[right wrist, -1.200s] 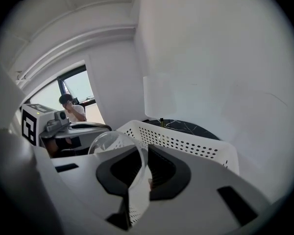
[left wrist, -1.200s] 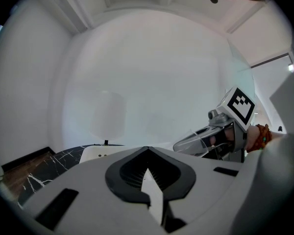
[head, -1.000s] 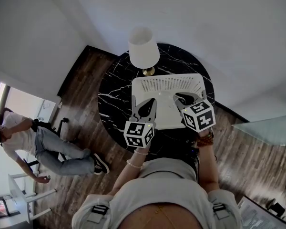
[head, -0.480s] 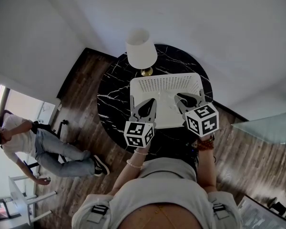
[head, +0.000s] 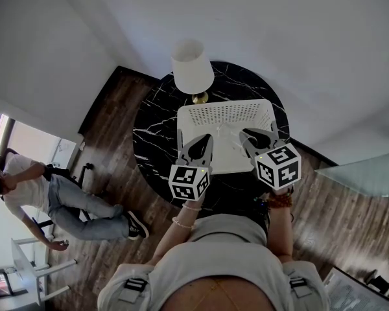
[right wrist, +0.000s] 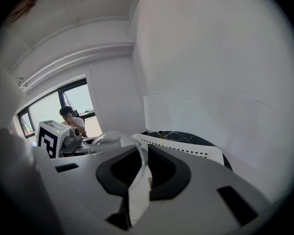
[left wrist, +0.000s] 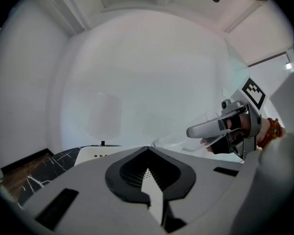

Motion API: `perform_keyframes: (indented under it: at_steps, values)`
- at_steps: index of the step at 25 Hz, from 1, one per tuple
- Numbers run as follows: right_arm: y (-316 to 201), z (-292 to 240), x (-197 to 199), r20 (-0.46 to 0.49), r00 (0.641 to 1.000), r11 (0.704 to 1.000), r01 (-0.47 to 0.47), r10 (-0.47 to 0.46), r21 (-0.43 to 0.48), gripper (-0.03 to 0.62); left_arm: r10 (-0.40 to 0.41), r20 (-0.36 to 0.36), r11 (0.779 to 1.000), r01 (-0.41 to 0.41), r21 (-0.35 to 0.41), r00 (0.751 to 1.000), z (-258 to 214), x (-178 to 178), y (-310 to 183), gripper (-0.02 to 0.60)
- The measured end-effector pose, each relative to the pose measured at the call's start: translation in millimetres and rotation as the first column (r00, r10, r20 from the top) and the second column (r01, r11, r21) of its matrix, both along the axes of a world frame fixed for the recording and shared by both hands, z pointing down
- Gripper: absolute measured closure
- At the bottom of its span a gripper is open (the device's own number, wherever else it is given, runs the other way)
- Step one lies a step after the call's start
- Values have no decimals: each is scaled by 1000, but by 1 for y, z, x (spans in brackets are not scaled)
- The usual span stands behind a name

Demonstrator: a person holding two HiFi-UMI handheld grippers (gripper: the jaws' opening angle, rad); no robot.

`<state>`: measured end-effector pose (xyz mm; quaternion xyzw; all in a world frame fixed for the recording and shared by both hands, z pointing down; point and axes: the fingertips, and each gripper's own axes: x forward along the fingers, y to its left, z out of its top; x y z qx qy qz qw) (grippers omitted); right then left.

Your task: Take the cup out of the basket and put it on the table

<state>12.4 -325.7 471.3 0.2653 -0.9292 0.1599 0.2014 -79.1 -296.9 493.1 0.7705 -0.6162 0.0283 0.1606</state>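
Gripping the clear cup (right wrist: 113, 142) by its wall, the right claw (right wrist: 137, 182) is clenched on it, with the rim arcing off toward 10 o'clock in the right gripper view. In the head view the right claw (head: 258, 135) hangs over the white basket's (head: 227, 112) 4 o'clock corner. The cup is faint there; I cannot tell whether it has cleared the rim. In the left gripper view the cup (left wrist: 196, 131) shows at 3 o'clock, pinched in the right claw. The left claw (left wrist: 147, 173) is clenched on nothing, and in the head view the left claw (head: 196, 146) is at the basket's 7 o'clock corner. The basket rests on a round black marble counter (head: 154, 129). A white-shaded lamp (head: 192, 67) stands at the counter's 12 o'clock edge. A seated person (head: 52, 193) is well apart, at 8 o'clock on the wood floor (head: 110, 118).
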Motion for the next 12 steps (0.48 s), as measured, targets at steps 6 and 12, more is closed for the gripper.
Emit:
perform_keyframes:
  at_steps: [6,12]
  values:
    - [2,-3,1,7,1000,1000,-1,1,5,556,-2,-5,1000,2,2,1000,-1,1,2,577]
    - [3,-4,4,12,1000,1000,-3,3,7,556,0,-2,1000,0,1,1000,-1,2,4,577]
